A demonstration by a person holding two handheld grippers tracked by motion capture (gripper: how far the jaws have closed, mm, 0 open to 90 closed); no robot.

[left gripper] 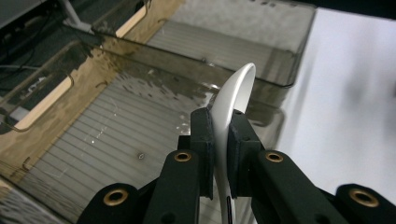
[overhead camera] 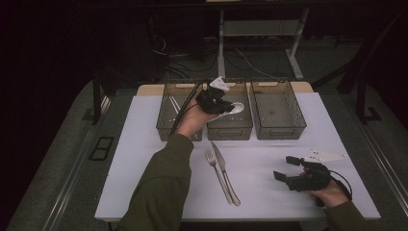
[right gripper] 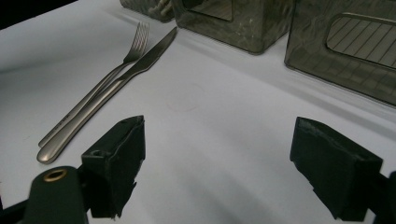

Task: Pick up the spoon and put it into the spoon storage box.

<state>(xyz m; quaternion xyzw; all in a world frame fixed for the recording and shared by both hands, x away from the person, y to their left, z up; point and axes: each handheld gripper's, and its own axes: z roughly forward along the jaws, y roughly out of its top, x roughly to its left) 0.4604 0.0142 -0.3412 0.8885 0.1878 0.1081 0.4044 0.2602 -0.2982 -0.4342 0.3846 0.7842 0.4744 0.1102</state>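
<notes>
My left gripper [overhead camera: 222,105] is shut on a white spoon [overhead camera: 232,109] and holds it over the middle bin [overhead camera: 230,126] of three smoky plastic bins. In the left gripper view the spoon [left gripper: 229,107] stands pinched between the two jaws above the ribbed floor of that bin [left gripper: 116,135]. My right gripper [overhead camera: 287,168] rests open near the table's front right, nothing between its jaws [right gripper: 219,172]. A metal fork [overhead camera: 217,174] and knife [overhead camera: 225,172] lie side by side in the middle of the white table, also seen as fork [right gripper: 100,86] and knife [right gripper: 121,81].
The left bin [overhead camera: 169,109] holds some metal cutlery; the right bin [overhead camera: 278,109] looks empty. The white table top [overhead camera: 269,192] ends at a front edge near my arms. Dark floor, cables and desk legs lie beyond the bins.
</notes>
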